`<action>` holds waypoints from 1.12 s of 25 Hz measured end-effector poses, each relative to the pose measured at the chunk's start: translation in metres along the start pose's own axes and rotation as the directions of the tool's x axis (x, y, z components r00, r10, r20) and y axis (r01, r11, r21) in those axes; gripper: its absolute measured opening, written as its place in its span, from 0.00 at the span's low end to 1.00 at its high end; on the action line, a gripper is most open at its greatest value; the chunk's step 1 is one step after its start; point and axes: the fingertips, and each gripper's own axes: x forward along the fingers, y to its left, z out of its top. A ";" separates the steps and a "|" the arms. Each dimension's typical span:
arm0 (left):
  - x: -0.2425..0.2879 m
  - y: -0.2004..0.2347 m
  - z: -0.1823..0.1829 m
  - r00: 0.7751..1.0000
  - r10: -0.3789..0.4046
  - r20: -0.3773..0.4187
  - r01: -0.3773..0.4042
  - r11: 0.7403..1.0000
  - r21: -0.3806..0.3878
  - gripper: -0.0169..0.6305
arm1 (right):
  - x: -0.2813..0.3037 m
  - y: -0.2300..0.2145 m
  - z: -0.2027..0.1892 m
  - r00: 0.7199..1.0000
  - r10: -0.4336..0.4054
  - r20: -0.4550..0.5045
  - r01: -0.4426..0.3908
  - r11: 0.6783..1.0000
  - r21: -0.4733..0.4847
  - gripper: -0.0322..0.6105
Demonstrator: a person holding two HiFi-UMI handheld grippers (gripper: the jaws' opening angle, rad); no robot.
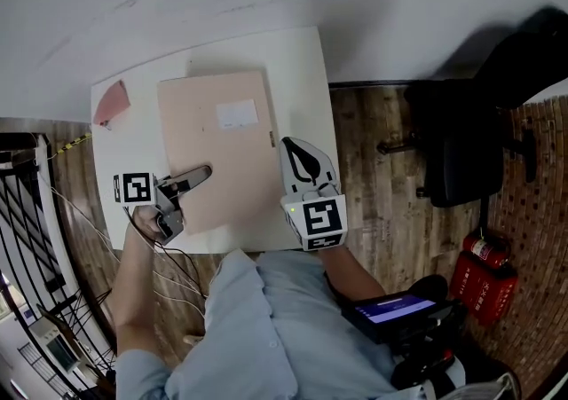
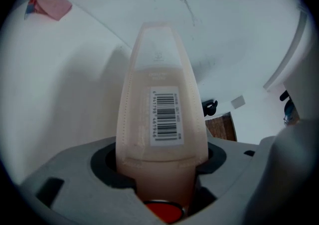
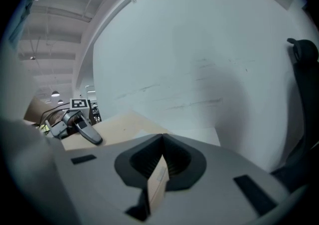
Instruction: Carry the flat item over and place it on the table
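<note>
A flat beige folder (image 1: 217, 150) with a white label lies over the small white table (image 1: 302, 61), spanning most of its middle. My left gripper (image 1: 191, 181) is at the folder's near left corner, one finger lying on its top face. In the left gripper view the folder (image 2: 162, 114), with a barcode sticker, fills the gap between the jaws of my left gripper (image 2: 162, 166). My right gripper (image 1: 297, 163) grips the folder's right edge. In the right gripper view that thin edge (image 3: 158, 181) stands pinched between the jaws, and the left gripper (image 3: 82, 129) shows across the folder.
A pink piece of paper (image 1: 112, 103) lies at the table's far left corner. A black office chair (image 1: 479, 132) and a red fire extinguisher (image 1: 484, 270) stand on the wooden floor to the right. A stair railing (image 1: 22, 203) and cables are at the left.
</note>
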 end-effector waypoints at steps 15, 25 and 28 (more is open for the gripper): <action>0.029 0.039 0.001 0.994 -0.107 0.008 0.107 0.992 -0.060 0.58 | 0.014 0.004 -0.013 0.997 -0.007 -0.072 0.003 0.999 -0.047 0.06; 0.033 0.061 0.002 1.000 0.003 0.023 -0.002 0.999 -0.043 0.73 | 0.018 0.003 -0.014 0.997 -0.001 -0.079 -0.003 0.999 -0.053 0.06; 0.033 0.067 0.003 0.998 0.048 0.033 -0.047 0.998 -0.032 0.76 | 0.017 0.004 -0.014 0.997 0.001 -0.079 -0.006 0.998 -0.056 0.06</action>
